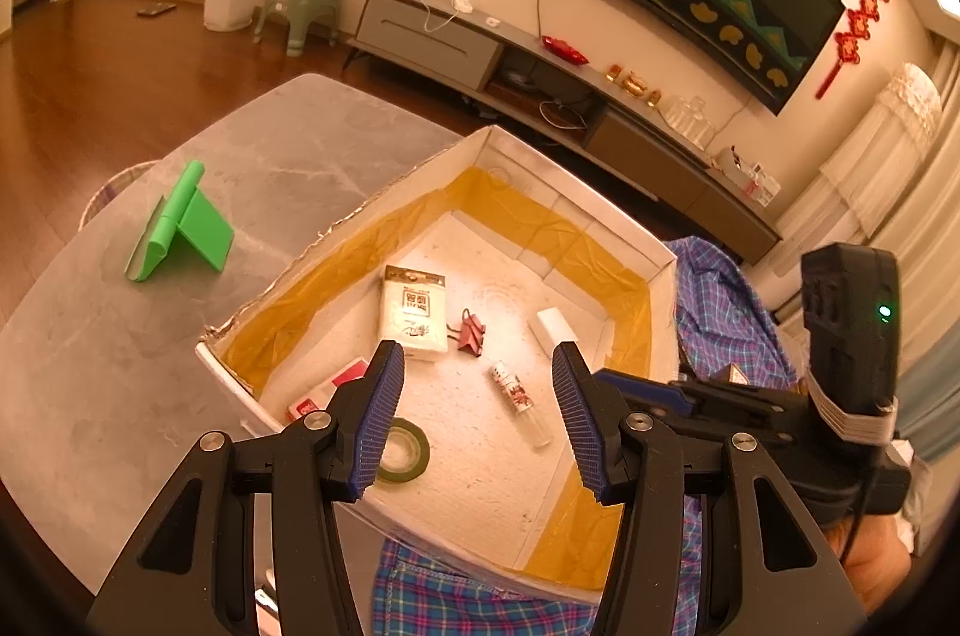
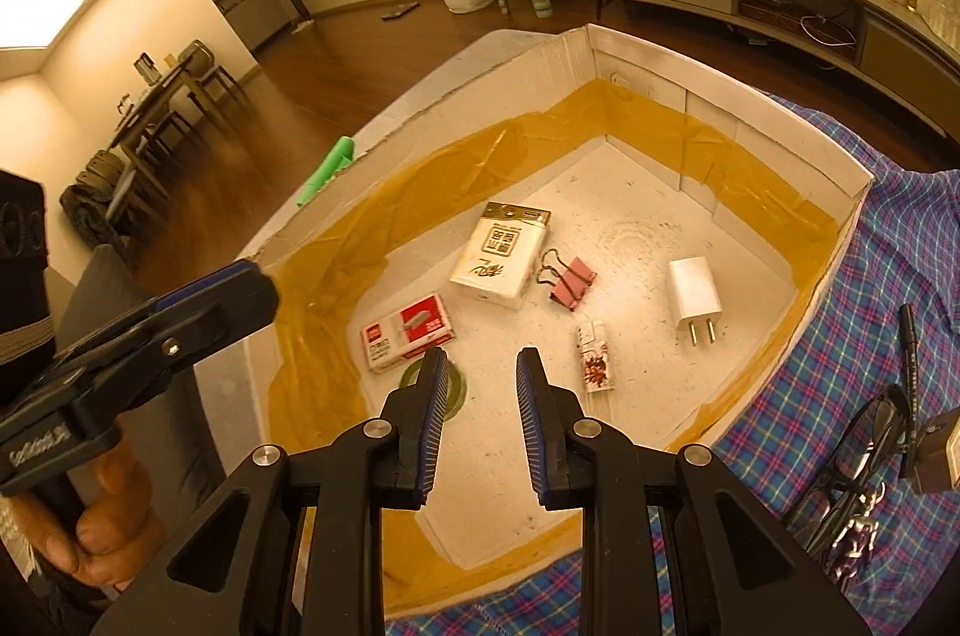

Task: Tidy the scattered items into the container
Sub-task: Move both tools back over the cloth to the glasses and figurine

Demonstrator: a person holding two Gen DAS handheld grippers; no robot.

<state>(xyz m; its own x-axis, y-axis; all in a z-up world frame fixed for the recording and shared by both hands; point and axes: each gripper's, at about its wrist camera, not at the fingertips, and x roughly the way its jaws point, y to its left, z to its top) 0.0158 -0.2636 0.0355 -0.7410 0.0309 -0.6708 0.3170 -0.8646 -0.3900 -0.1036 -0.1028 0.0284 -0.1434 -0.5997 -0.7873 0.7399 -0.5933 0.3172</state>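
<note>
**Box mostly filled, a few things still waiting outside**

Living room with a wooden floor is surrounding the grey table (image 1: 90, 366); on it the white box (image 2: 798, 144), lined with yellow tape, is sitting partly over a checked cloth (image 2: 870, 288); this box is serving as the container, and most of the work is looking done.

Inside it, going from big to small, are lying: the white packet (image 2: 501, 255), the red-and-white staple box (image 2: 405, 333), the white charger plug (image 2: 694, 297), the green tape roll (image 1: 403, 451) half hidden behind a finger, the small printed bottle (image 2: 594, 360) and the pink binder clip (image 2: 570, 280).

Still outside, by my judgement, are waiting the green stand (image 1: 180, 231) on the table to the far left side of the box, and on the cloth at the right side the black glasses (image 2: 852, 462), the black pen (image 2: 909, 342) and some keys (image 2: 855, 534); a dark object beside the glasses I cannot identify.

Left gripper (image 1: 477, 414) is hovering over the box with its jaws spread wide and holding nothing; right gripper (image 2: 480, 420) is also pointing into the box, its jaws standing only a little apart with nothing between them.

Nothing is really blocking the way; only the high box wall is standing between the grippers and the stand, and the glasses and keys are lying close together, which may be making a clean pick more difficult.
</note>
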